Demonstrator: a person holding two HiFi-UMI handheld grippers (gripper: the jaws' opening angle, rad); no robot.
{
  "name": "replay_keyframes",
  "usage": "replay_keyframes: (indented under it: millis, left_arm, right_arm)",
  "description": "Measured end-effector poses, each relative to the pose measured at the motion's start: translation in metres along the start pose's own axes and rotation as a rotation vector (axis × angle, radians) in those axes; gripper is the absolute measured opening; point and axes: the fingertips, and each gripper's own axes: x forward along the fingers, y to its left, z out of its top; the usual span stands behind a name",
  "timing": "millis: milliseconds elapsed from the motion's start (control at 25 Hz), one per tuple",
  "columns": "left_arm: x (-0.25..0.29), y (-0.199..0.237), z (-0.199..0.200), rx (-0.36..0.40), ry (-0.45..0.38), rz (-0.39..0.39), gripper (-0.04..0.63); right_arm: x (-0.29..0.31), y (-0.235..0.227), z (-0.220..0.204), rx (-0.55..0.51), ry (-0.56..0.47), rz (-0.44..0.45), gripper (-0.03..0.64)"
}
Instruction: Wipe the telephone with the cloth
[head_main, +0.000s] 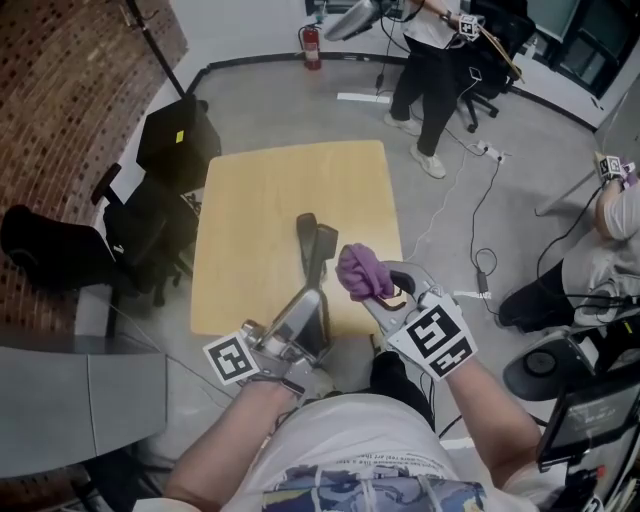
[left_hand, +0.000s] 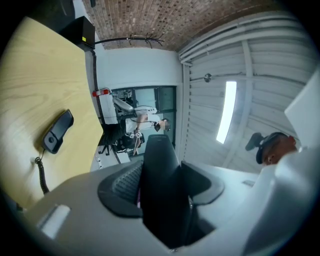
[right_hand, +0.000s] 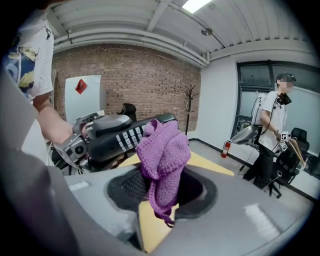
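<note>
My left gripper (head_main: 312, 300) is shut on the dark telephone base (head_main: 322, 255) and holds it tilted up above the near edge of the yellow table (head_main: 260, 200). The base fills the gap between the jaws of the left gripper (left_hand: 162, 185) as a dark slab (left_hand: 159, 170). The handset (left_hand: 57, 131) lies on the table, joined by a coiled cord (left_hand: 42, 176); in the head view the handset (head_main: 305, 226) is just beyond the base. My right gripper (head_main: 385, 292) is shut on a bunched purple cloth (head_main: 362, 272), right beside the base. The cloth (right_hand: 162, 155) hangs in front of the keypad (right_hand: 127, 135).
Black office chairs (head_main: 150, 215) stand by the table's left side. A person (head_main: 430, 70) stands beyond the table's far right corner, and another sits at the right (head_main: 600, 270). Cables and a power strip (head_main: 485, 152) lie on the floor. A fire extinguisher (head_main: 312, 48) stands against the far wall.
</note>
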Motion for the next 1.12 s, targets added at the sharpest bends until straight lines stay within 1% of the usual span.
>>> replay_keyframes:
  millis: [80,200,480,800,960,1120]
  left_arm:
    - [0.001,-0.001,-0.003,-0.008,-0.004,-0.005,0.247]
    - [0.004,0.000,-0.005,-0.026,-0.013,-0.008,0.247]
    - [-0.002,0.004,0.012,-0.021,-0.042,0.004,0.247]
    - [-0.005,-0.001,0.014,-0.023,-0.051,-0.006,0.248]
    - [-0.001,-0.006,0.013,-0.020,-0.053,-0.029,0.247]
    - [0.000,-0.007,0.010,-0.039,-0.061,-0.048,0.247]
  right_arm:
    - [0.002,-0.001,0.000,0.000,0.007,-0.003,0.126]
    - [0.006,0.006,0.000,-0.014,0.019,0.016,0.126]
    - [0.021,0.029,0.005,-0.090,0.047,0.072,0.126]
    - [0.011,0.062,0.001,-0.126,0.063,0.152,0.126]
    - [-0.001,0.076,-0.006,-0.127,0.069,0.197,0.126]
    - [-0.014,0.081,-0.016,-0.141,0.086,0.222,0.126]
